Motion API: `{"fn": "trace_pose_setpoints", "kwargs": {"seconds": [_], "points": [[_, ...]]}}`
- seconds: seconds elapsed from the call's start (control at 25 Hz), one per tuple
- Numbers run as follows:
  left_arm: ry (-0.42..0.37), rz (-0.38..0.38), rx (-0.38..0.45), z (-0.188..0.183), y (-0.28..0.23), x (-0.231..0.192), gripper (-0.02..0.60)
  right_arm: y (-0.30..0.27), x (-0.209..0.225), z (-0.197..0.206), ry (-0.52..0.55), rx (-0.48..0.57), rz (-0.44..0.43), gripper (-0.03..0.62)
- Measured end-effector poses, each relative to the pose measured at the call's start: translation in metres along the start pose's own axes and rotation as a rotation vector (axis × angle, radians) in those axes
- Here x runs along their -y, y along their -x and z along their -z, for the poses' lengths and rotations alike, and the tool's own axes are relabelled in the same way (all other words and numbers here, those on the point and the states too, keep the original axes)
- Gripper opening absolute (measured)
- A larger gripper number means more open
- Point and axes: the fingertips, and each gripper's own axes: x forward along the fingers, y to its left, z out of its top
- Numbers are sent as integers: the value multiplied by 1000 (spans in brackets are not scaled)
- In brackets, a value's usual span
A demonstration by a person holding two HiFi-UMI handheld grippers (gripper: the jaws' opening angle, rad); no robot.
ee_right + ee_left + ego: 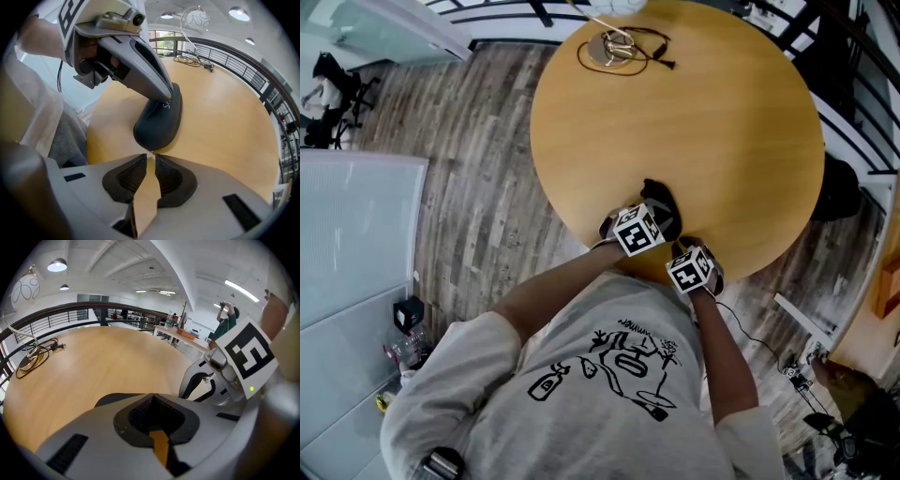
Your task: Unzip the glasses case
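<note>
A black glasses case (pixel 662 206) lies near the round table's front edge. In the right gripper view the glasses case (pixel 158 123) points its narrow end at me, with a small silver zipper pull (pixel 150 151) at that end. My right gripper (pixel 150 157) has its jaws closed to a thin slit on the pull. My left gripper (pixel 165 96) comes down from the upper left and rests its tips on top of the case. In the left gripper view the left gripper (pixel 152 397) is shut, nothing visible between its pads, and the case (pixel 110 400) shows just beyond them.
The wooden table (pixel 722 122) is round; its front edge runs under both grippers. A lamp base with a coiled black cable (pixel 619 49) sits at the far side. A dark railing (pixel 70 315) rings the table, with wood floor (pixel 469 187) below.
</note>
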Motion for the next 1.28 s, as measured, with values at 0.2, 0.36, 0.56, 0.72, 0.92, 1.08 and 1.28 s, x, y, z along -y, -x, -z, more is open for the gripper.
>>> {"fn": "trace_pose_setpoints", "kwargs": {"seconds": [0.2,0.36,0.56,0.72,0.92,1.08,1.28], "points": [[-17,6,11,1,-1,-1,6,-5,-4,-2,11,0,-10,58],[-18,13,18,5,0,-1,6,-10,0,-5,2,9,-5,58],[-37,20,2,6,0,0,6,-10,0,-7,-2,21,-9,58],[-23,27,14,5,0,1,6,-9,0,-6,-35,28,-29,57],[-35,28,12,6,0,1,6,-9,0,-6,-54,34,-34,55],[-42,28,7,5,-1,1,6,-9,1,-6,-49,33,-29,55],[-35,32,5,6,-2,-1,6,-10,2,-7,-43,27,-26,55]]}}
